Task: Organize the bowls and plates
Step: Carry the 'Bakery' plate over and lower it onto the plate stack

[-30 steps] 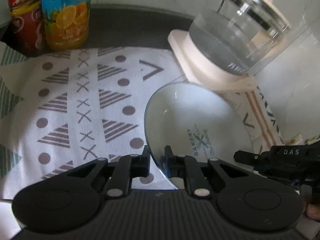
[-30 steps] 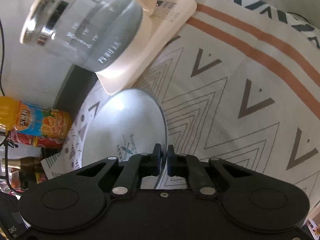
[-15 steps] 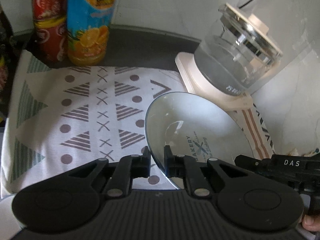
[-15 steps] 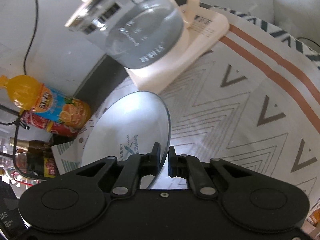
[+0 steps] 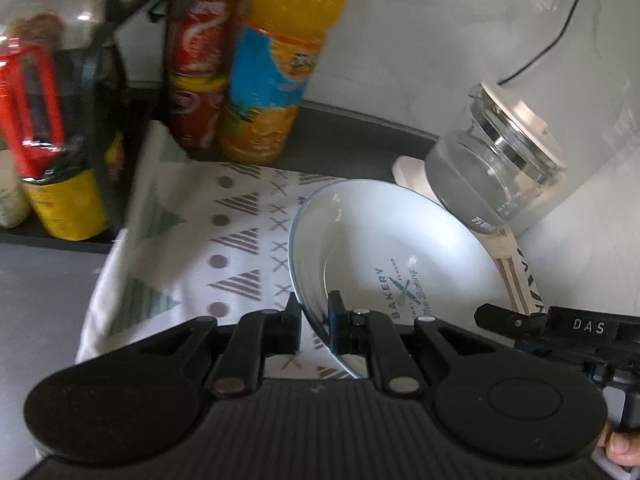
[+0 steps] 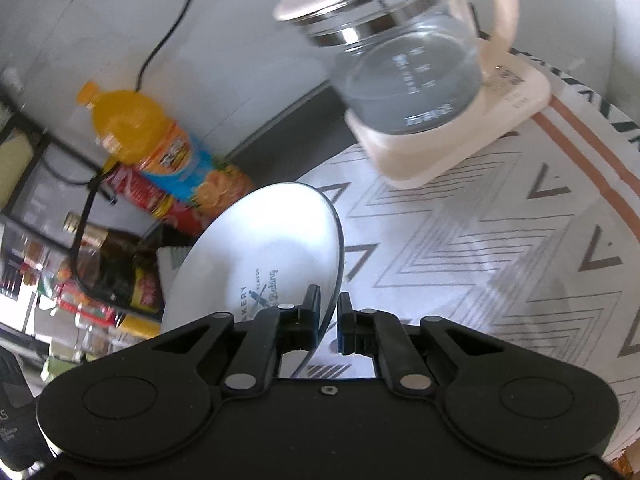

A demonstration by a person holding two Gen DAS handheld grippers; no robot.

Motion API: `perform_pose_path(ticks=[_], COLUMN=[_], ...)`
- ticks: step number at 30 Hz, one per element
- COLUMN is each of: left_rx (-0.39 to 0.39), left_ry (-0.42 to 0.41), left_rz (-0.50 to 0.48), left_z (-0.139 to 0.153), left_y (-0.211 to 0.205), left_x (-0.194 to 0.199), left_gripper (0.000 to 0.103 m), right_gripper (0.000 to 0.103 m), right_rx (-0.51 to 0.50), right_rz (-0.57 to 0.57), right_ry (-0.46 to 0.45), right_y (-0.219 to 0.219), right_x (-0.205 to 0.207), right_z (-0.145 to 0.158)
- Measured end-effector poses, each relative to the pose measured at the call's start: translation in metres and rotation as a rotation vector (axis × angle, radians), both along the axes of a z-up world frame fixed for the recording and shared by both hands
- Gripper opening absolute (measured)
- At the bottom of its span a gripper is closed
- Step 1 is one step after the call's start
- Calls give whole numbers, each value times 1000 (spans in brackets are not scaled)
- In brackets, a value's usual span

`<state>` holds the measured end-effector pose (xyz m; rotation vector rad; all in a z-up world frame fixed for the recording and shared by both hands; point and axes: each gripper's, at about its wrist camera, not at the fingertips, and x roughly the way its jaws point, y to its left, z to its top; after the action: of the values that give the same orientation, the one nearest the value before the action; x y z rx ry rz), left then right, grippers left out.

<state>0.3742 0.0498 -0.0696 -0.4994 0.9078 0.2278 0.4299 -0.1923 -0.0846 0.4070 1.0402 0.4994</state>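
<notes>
At the far left of the left wrist view, blurred bottles and a red can (image 5: 30, 100) stand behind a black wire rack (image 5: 100, 92). Next come a red cola bottle (image 5: 196, 68) and an orange juice bottle (image 5: 276, 64), both at the back edge of the patterned cloth (image 5: 180, 248) that covers the dark counter (image 5: 356, 136).

In the middle, the left gripper (image 5: 314, 322) has its jaws clenched on the near rim of a white plate (image 5: 384, 248) printed with a bakery logo. The plate is tilted and appears lifted clear of the cloth, though the gap under it cannot be seen directly.

The right gripper (image 6: 328, 318) straddles the opposite rim of the same plate (image 6: 264, 240); one jaw presses the inner face, while the other shows a sliver of space beside the edge, so I cannot tell whether it truly pinches. From the left wrist view this gripper (image 5: 560, 326) sits just right of the plate.

Farther right, a glass kettle (image 5: 496, 168) rests on its cream base (image 6: 448, 140), near the plate but apart from it.

As for progress, this one plate looks to be mid-carry. No stack, rack slot or bowl is visible, so its destination and the remaining dishes cannot be judged.
</notes>
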Motion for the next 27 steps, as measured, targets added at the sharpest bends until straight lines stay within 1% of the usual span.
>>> perform_pose_path(ticks=[6,14,22,25,27], left_rx=[8,10,19,33,25], left_ry=[-8,-10,-11,-18,-15], left_rz=[52,110,170,192,210], left_z=[8,10,10,11,12], left_y=[11,20,29,30,33], left_x=[-33,-75,-116,-132,-141], left_gripper=[11,11,11,11,11], right_gripper=[8,9,9,10,10], right_rx=[4,-4,-19,-4,-11], right_rz=[56,120,194,209,226], right_ry=[-18,-40,-57,-42,-49], right_y=[17,32,48,53,58], right_x=[-21,-52,-79,-88,-96], right_z=[8,13,12,11,11])
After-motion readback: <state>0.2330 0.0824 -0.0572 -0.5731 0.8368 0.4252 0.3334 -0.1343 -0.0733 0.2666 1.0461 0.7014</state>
